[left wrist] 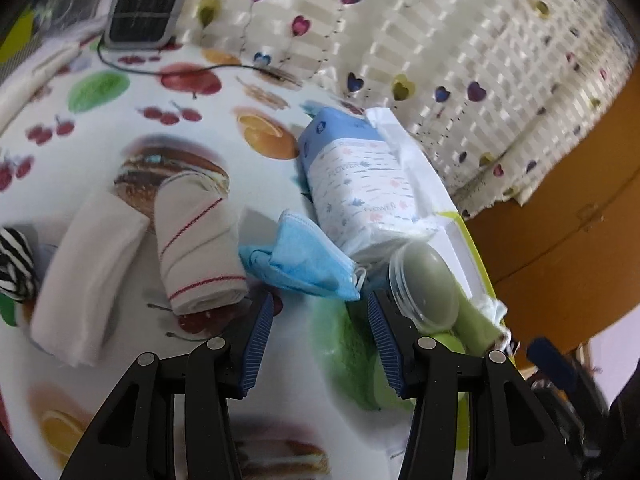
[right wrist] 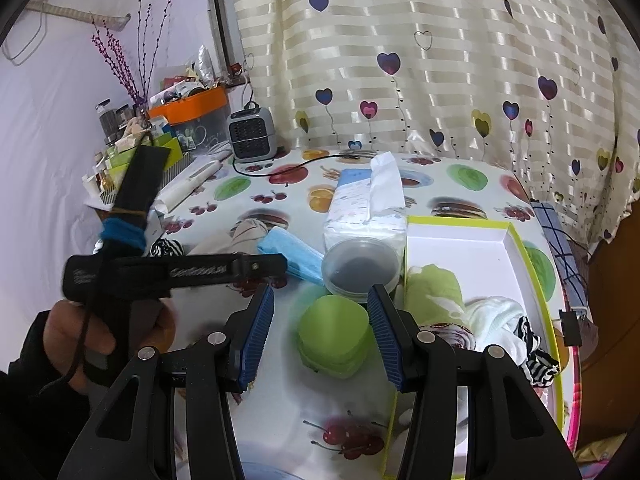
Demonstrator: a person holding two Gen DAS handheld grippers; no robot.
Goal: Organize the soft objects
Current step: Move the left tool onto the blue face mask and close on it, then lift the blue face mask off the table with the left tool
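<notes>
In the left wrist view my left gripper (left wrist: pixel 320 304) is open and empty above the fruit-print tablecloth (left wrist: pixel 120 128). A crumpled blue face mask (left wrist: pixel 308 260) lies just ahead of its fingertips. Left of the mask sit a rolled white cloth with red stripes (left wrist: pixel 196 248), a folded white towel (left wrist: pixel 88 276) and a black-and-white striped sock (left wrist: pixel 14 264). My right gripper (right wrist: pixel 320 296) is open over a green lidded tub (right wrist: pixel 334 332), with a gap at its left pad. The white box with a yellow-green rim (right wrist: pixel 516 240) holds a green cloth (right wrist: pixel 432 288), a white cloth (right wrist: pixel 496 316) and a striped sock (right wrist: pixel 532 344).
A tissue pack (left wrist: pixel 356 184) and a clear round jar with a dark lid (left wrist: pixel 428 288) stand beside the box. A small grey heater (right wrist: pixel 252 136) with its cable sits at the back. A hand (right wrist: pixel 80 332) holds the left gripper tool. The curtain (right wrist: pixel 440 60) hangs behind the table.
</notes>
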